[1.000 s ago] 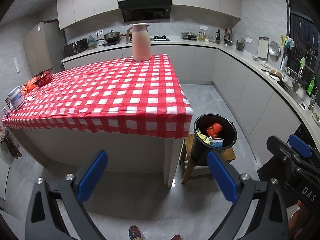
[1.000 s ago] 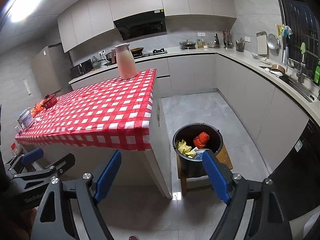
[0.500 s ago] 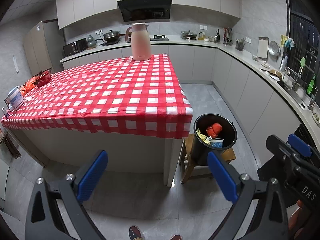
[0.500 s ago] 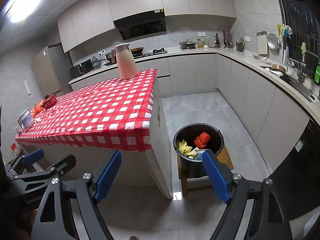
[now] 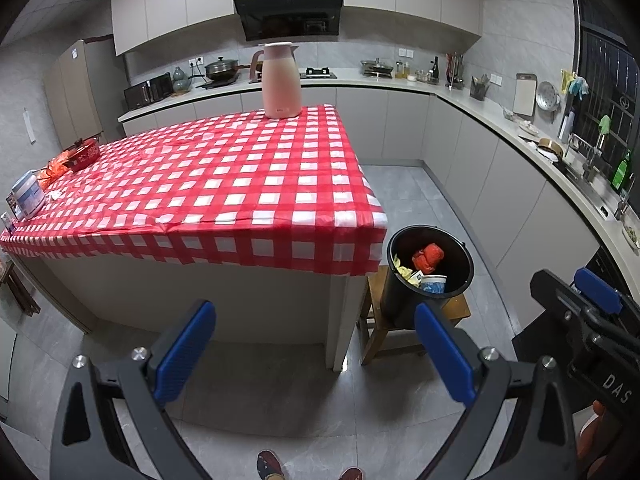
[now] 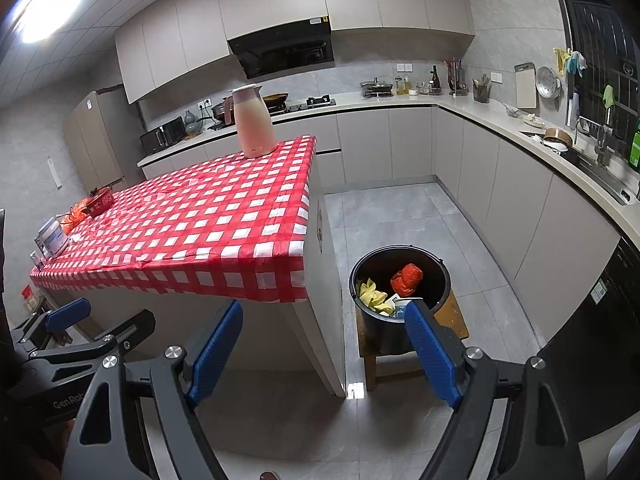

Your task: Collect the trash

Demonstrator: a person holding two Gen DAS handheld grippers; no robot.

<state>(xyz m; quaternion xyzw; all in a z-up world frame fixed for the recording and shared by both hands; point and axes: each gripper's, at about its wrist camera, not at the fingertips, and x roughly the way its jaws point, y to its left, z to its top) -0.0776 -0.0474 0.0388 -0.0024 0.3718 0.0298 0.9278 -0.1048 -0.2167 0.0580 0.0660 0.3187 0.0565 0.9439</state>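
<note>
Standing back from the table, I hold my left tool released and empty. From the left wrist, the trash bin sits on a stool beside the table corner, already holding a red wad, yellow scraps and a cup. Collecting looks nearly finished to me.

From the right wrist, my right tool gapes empty too. A pink jug and boxes at the far end remain; any next pick means reaching across, skirting the stool.

A pink jug stands on the red-checked tablecloth, wooden stool beside
</note>
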